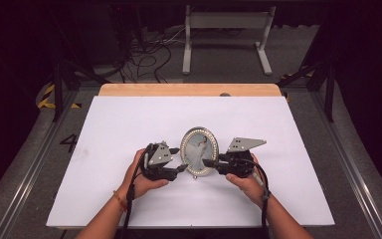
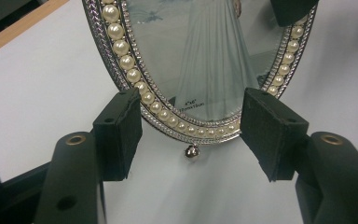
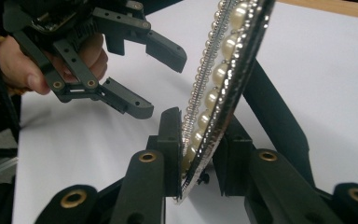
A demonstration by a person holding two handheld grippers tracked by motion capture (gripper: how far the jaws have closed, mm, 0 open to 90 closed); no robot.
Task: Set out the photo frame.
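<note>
An oval picture frame [image 1: 199,149] with a pearl and silver rim stands upright near the middle of the white table [image 1: 129,124]. My right gripper [image 1: 206,162] comes in from the right, its pads closed on the frame's lower rim [image 3: 223,60], one on the pearl front and one behind. The right gripper [image 3: 198,149] holds the frame edge-on, beside the frame's black back strut [image 3: 270,107]. My left gripper [image 1: 179,159] is open just left of the frame. Its pads [image 2: 121,130] flank the frame's bottom edge [image 2: 200,56] without touching. The left gripper [image 3: 161,81] also shows apart from the rim.
A wooden strip [image 1: 189,89] runs along the table's far edge. Beyond it on the dark floor stand a white metal stand [image 1: 226,20] and loose cables [image 1: 144,59]. Metal rails [image 1: 343,149] run along both sides of the table.
</note>
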